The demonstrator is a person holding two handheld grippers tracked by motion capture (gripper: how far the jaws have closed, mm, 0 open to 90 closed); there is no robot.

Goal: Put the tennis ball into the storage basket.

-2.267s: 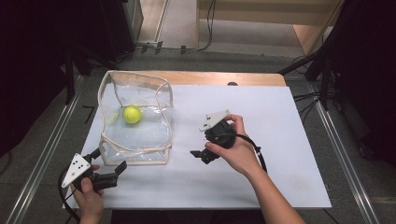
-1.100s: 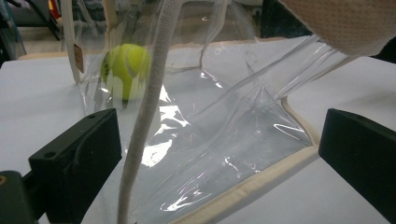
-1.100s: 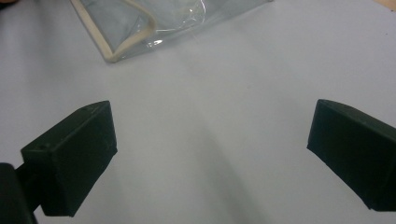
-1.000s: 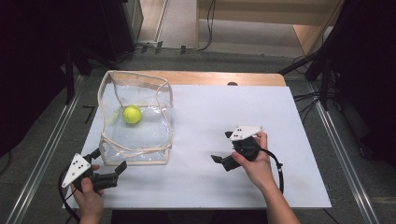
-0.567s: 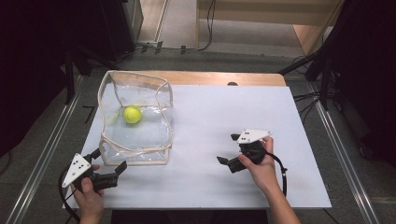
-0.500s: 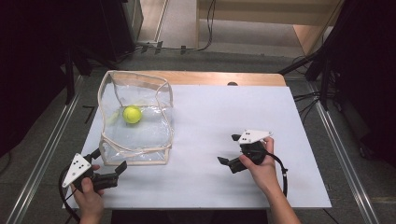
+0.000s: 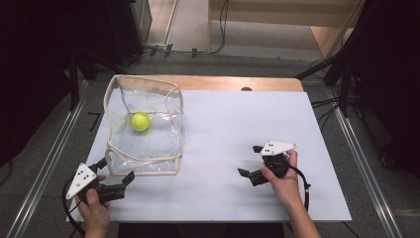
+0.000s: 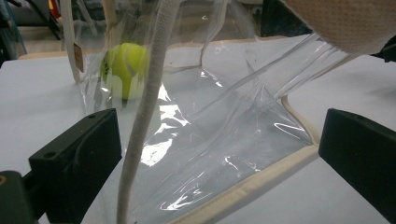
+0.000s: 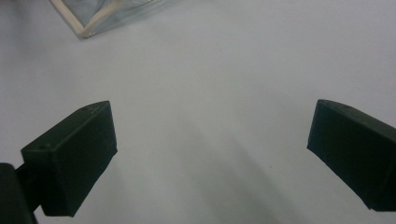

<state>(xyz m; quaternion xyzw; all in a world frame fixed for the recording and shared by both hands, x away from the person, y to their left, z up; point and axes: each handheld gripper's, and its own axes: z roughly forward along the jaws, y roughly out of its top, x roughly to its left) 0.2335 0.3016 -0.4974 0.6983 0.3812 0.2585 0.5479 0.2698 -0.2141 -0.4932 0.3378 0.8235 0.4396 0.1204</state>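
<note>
A clear plastic bag with beige trim stands open on the left of the white table, and a yellow tennis ball lies inside it. My left gripper is open just off the bag's near left corner. In the left gripper view the bag and ball lie ahead, with a beige trim strip crossing between the jaws of my left gripper. My right gripper is open over bare table at the right. In the right gripper view my right gripper holds nothing; a bag corner is far off.
A wooden strip runs along the table's back edge, with a small dark mark on it. Metal rails flank both sides. Cables lie on the floor at the right. White tabletop stretches between the bag and my right gripper.
My right gripper has moved from beside the bag to the right and toward the front edge, staying open. The left gripper, bag and ball have not moved.
</note>
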